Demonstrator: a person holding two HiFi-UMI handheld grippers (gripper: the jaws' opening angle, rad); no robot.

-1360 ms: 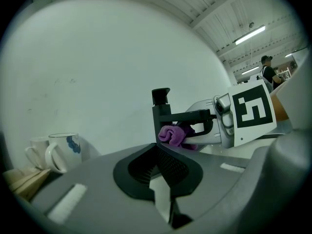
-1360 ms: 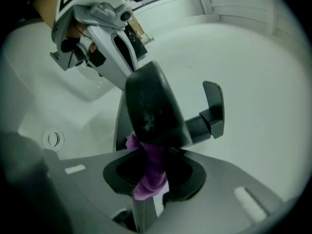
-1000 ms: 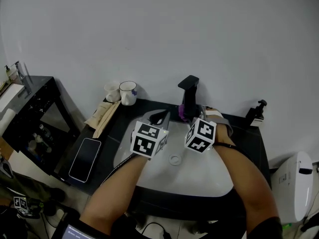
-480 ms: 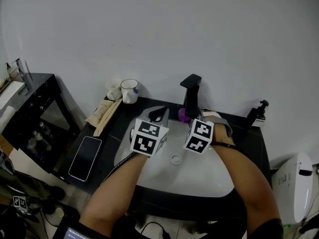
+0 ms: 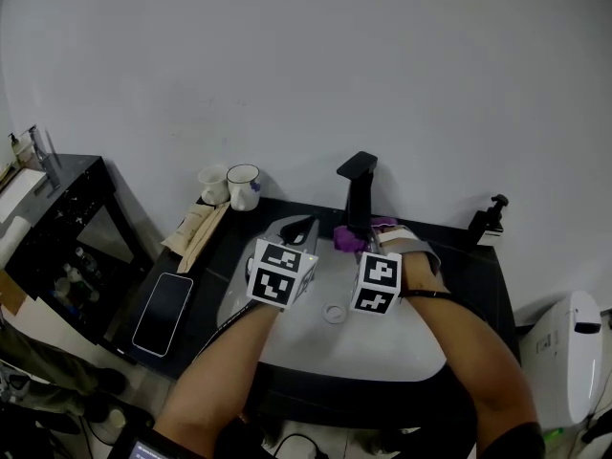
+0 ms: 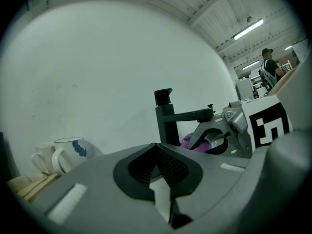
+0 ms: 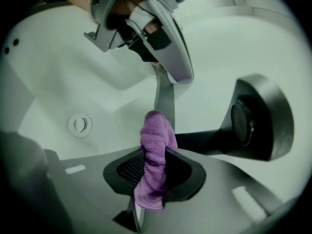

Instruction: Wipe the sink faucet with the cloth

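A black faucet point(image 5: 358, 194) stands at the back rim of the white sink point(image 5: 402, 338). My right gripper point(image 5: 350, 240) is shut on a purple cloth point(image 5: 348, 238) just left of the faucet's base, under the spout. In the right gripper view the cloth point(image 7: 155, 155) stands up between the jaws of my right gripper point(image 7: 153, 165), close to the spout point(image 7: 165, 97). My left gripper point(image 5: 298, 228) hovers over the basin's back left, shut with nothing in it. In its own view my left gripper point(image 6: 158, 168) faces the faucet point(image 6: 165, 121) and the cloth point(image 6: 194, 141).
Two mugs point(image 5: 242, 185) and a flat paper packet point(image 5: 196, 223) sit on the dark counter at the left, with a phone point(image 5: 162, 313) nearer me. A small black dispenser point(image 5: 485, 220) stands at the right. The drain point(image 5: 334, 313) lies mid-basin. A black shelf point(image 5: 48, 218) is far left.
My right gripper has drawn back slightly toward me with the cloth, lower beside the faucet. The left gripper has hardly moved.
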